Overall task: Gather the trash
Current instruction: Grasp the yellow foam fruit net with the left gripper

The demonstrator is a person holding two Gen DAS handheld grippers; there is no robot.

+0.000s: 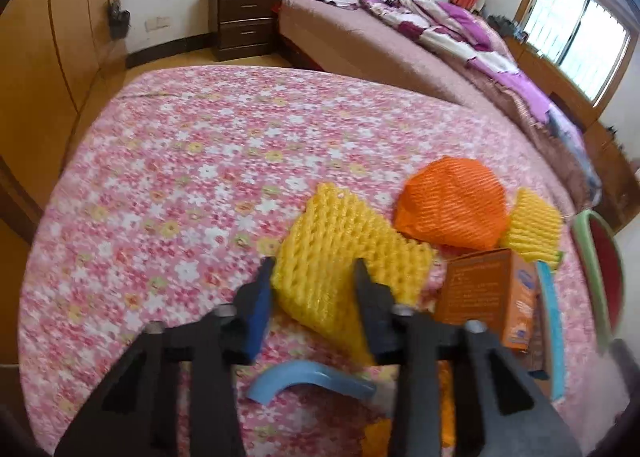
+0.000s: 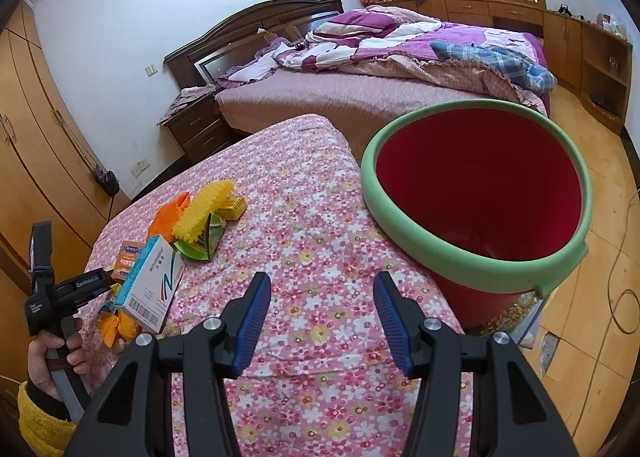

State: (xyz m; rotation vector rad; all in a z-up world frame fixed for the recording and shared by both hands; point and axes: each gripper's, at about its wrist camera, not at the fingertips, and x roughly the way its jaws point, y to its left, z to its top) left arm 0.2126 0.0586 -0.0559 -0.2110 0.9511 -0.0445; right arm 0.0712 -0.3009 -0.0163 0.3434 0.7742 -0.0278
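Trash lies on a pink floral tablecloth (image 1: 180, 177). My left gripper (image 1: 316, 277) is open, its fingers on either side of a yellow foam fruit net (image 1: 340, 249). Beyond it lie an orange foam net (image 1: 452, 209), a second yellow net (image 1: 532, 229) and an orange carton (image 1: 488, 297). A blue curved piece (image 1: 308, 377) lies under the gripper. My right gripper (image 2: 322, 297) is open and empty above the cloth, left of a red bin with a green rim (image 2: 480, 193). A white and teal box (image 2: 152, 281) and the nets (image 2: 204, 209) lie to its left.
A bed with purple bedding (image 2: 380, 57) stands behind the table, with a dark nightstand (image 1: 244, 21) beside it. Wooden wardrobes (image 2: 36, 145) line the left wall. A cable (image 2: 624, 297) runs across the wooden floor at the right. The bin stands at the table's right edge.
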